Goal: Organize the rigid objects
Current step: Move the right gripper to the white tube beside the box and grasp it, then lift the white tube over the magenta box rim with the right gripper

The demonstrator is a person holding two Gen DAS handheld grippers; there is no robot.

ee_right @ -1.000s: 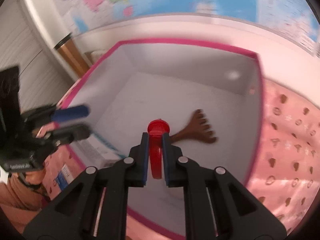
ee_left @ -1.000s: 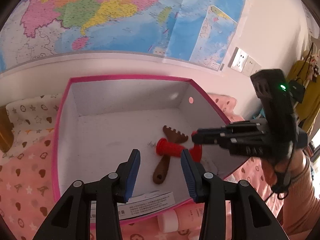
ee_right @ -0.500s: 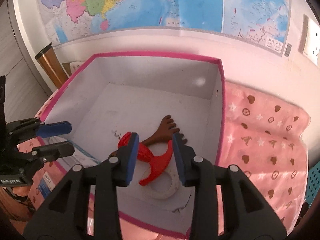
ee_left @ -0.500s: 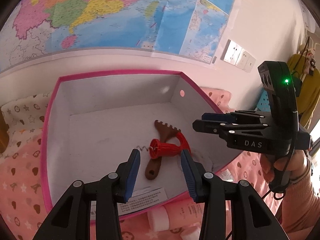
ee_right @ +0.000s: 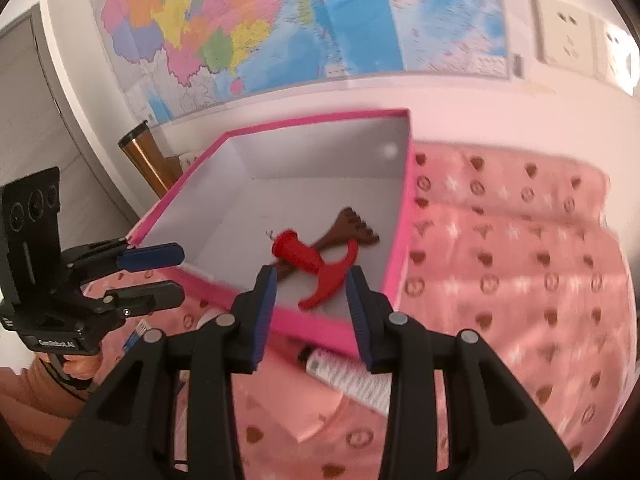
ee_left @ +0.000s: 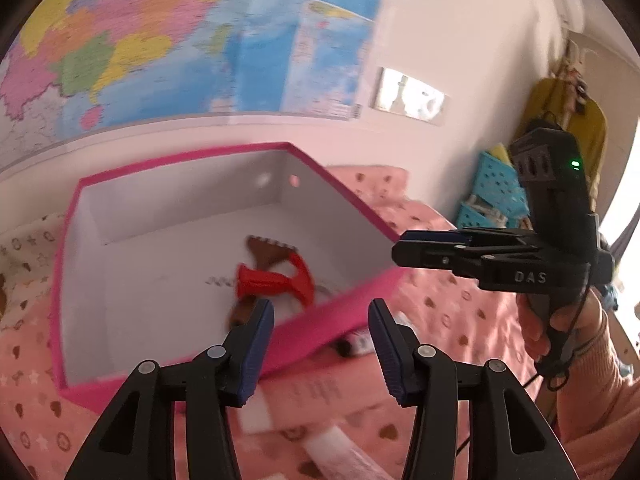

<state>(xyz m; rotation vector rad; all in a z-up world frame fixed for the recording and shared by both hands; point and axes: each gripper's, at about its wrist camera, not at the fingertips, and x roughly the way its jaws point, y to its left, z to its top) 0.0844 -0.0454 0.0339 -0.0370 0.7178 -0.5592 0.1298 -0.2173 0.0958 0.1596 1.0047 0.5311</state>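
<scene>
A pink-rimmed box (ee_left: 352,204) with a white inside sits on a pink patterned cloth; it also shows in the right wrist view (ee_right: 402,216). A red corkscrew (ee_left: 276,278) lies in it across a brown back-scratcher (ee_left: 268,250). Both show in the right wrist view: the corkscrew (ee_right: 316,268) and the scratcher (ee_right: 352,232). My left gripper (ee_left: 320,344) is open and empty, low over the box's near rim. My right gripper (ee_right: 310,312) is open and empty, outside the box's near wall. It shows from the side in the left wrist view (ee_left: 404,250).
A white tube with a dark cap (ee_right: 344,374) lies on the cloth just outside the box, and another pale tube (ee_left: 336,450) lies nearer. A brown tumbler (ee_right: 144,160) stands behind the box. Blue baskets (ee_left: 492,192) stand at the far right.
My right gripper let go of the red corkscrew, which now lies in the box, and pulled back out over the rim. Both grippers have drawn back and the views swung right.
</scene>
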